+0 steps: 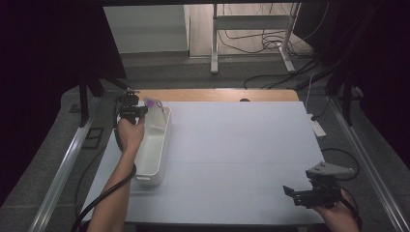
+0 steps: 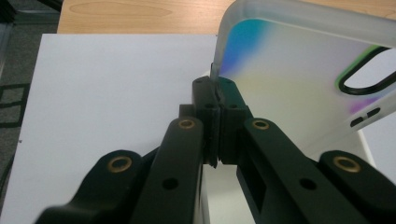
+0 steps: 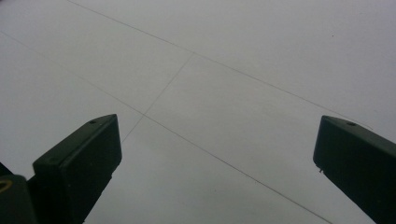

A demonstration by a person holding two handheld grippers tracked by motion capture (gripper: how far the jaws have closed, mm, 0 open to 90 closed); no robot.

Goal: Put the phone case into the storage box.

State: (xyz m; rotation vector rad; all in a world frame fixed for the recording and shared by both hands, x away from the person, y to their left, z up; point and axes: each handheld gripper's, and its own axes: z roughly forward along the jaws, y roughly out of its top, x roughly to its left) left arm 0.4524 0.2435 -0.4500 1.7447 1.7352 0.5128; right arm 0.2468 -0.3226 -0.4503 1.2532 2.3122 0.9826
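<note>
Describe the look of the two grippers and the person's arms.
Both grippers are black. The left gripper has angular plastic jaws with brass-coloured pins and round screw holes, and a black cable trails along the forearm. The right gripper has blocky square-ended jaws and a grey three-cornered plate on top. The forearms are bare, no sleeves showing.

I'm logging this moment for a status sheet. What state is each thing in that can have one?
Left gripper: shut on the edge of the phone case.
Phone case: held tilted over the white bin, its inner side facing the left gripper view.
White bin: on the table, open-topped.
Right gripper: open, nothing between its jaws.
</note>
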